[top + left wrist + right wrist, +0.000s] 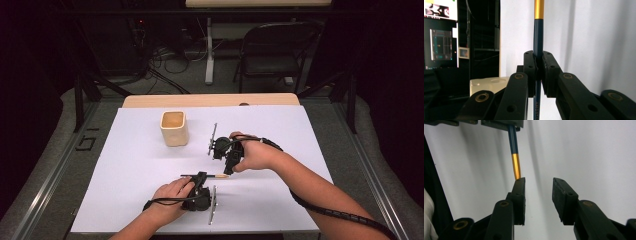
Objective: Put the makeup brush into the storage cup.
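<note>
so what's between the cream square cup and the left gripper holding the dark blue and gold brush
Nothing: in the high view only bare white sheet separates the cream square cup from the left gripper clamping the brush.

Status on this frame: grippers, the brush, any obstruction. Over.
Left gripper shut on paintbrush, dark handle. Right gripper open at its gold ferrule end, not gripping. Cream cup apart, upright. Nothing in the way.

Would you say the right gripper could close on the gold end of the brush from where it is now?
Probably not yet: the right gripper is open, but the brush, clamped by the left gripper, ends beside one jaw, outside the gap; a small sideways shift should do.
</note>
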Available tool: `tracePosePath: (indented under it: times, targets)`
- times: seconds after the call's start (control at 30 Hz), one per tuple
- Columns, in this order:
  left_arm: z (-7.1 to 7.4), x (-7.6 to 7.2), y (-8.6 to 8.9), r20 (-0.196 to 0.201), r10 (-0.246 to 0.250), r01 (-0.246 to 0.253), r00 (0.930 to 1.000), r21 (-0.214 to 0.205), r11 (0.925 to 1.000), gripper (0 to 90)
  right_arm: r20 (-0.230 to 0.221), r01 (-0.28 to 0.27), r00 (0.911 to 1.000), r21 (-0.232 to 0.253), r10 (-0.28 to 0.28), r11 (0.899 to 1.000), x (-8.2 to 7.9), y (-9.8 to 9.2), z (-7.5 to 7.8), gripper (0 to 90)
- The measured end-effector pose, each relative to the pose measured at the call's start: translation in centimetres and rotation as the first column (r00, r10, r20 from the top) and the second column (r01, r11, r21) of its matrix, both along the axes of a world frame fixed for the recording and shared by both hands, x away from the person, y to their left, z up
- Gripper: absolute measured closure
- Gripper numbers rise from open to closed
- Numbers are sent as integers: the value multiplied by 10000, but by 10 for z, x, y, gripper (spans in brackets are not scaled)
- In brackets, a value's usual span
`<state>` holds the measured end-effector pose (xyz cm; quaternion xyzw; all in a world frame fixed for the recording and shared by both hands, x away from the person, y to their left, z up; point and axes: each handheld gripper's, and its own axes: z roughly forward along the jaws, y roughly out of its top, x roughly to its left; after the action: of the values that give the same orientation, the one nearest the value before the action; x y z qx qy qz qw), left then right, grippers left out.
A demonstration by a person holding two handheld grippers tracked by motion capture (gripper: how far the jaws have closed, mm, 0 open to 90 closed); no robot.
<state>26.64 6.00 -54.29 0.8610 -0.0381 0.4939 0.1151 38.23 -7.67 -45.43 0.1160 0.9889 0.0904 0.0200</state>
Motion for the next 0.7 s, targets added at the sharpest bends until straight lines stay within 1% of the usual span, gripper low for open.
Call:
tracePosePath:
  times: [0.07,0.17,0.2,0.27,0.33,0.37,0.4,0.47,0.5,0.53,0.6,0.63,0.67,0.7]
  targets:
    - [2,1,3,-88,103,-104,9999,-138,9999,834,35,51,10000,105,-51,9999,0,-1,0,625]
    - [3,2,8,-283,175,-191,9994,-577,9982,834,228,73,9997,260,-79,9996,1,-4,0,603]
    - [5,2,10,-376,240,-266,9990,-690,9973,834,245,85,9997,243,-91,9997,1,-5,0,601]
    - [7,3,14,-604,295,-363,9977,-1146,9927,835,273,187,9994,400,-198,9990,1,-7,0,590]
    - [11,5,18,-916,390,-536,9950,-1623,9853,834,324,308,9989,500,-325,9983,1,-9,2,585]
    - [13,6,20,-1052,419,-617,9936,-1923,9794,835,376,322,9987,539,-343,9980,1,-10,2,582]
    - [15,6,23,-1201,485,-728,9916,-2074,9755,834,390,360,9985,615,-384,9975,1,-11,3,577]
    - [18,9,27,-1484,521,-908,9876,-2677,9592,835,468,369,9981,679,-401,9970,1,-13,4,569]
    - [19,10,29,-1635,509,-984,9852,-2973,9497,835,494,459,9975,790,-499,9958,1,-14,4,565]
    - [21,11,32,-1707,491,-1011,9841,-3114,9449,835,561,410,9974,852,-459,9955,1,-15,4,562]
    - [23,12,35,-1943,491,-1158,9797,-3491,9299,835,576,501,9968,1018,-561,9935,1,-17,4,561]
    - [25,13,37,-2022,460,-1172,9783,-3562,9270,835,575,547,9965,1054,-610,9929,0,-17,4,562]
    - [25,14,39,-2134,440,-1228,9760,-3718,9201,835,525,542,9969,962,-594,9939,0,-18,5,561]
    - [26,15,41,-2300,407,-1291,9723,-3840,9143,834,611,494,9965,1104,-564,9927,0,-18,3,561]
